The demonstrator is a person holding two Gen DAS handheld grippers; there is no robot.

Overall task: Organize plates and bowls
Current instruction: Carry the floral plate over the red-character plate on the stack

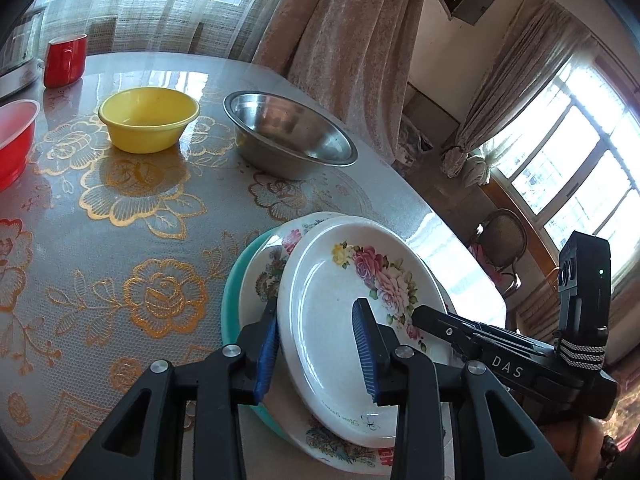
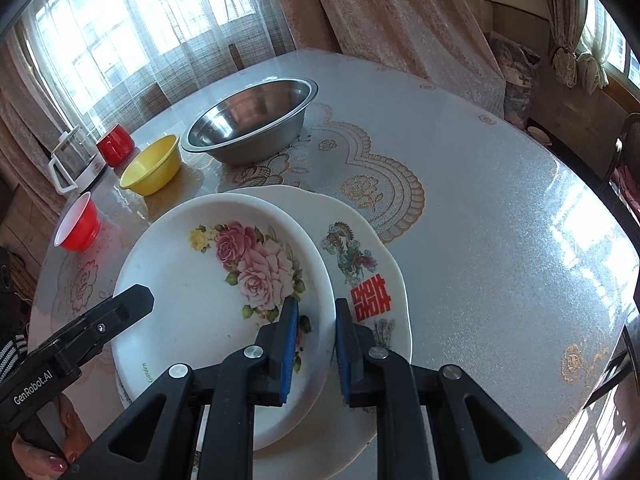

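Note:
A white rose-pattern plate (image 1: 344,312) (image 2: 216,292) lies tilted on top of a stack: a larger white plate with a red character (image 2: 370,276) (image 1: 272,256) and a teal plate (image 1: 232,296) beneath. My left gripper (image 1: 316,344) straddles the rose plate's left rim with jaws apart, one blue pad outside and one inside. My right gripper (image 2: 316,340) straddles its right rim the same way, blue pads close to the rim. A steel bowl (image 1: 288,136) (image 2: 252,120), a yellow bowl (image 1: 148,118) (image 2: 152,166) and a red bowl (image 1: 12,140) (image 2: 78,224) stand farther back.
A red mug (image 1: 64,60) (image 2: 116,144) and a glass kettle (image 2: 76,164) stand at the table's far side. The round table (image 2: 480,240) has a lace-patterned cover. Curtains and windows lie behind; a chair (image 1: 500,244) stands beyond the table's edge.

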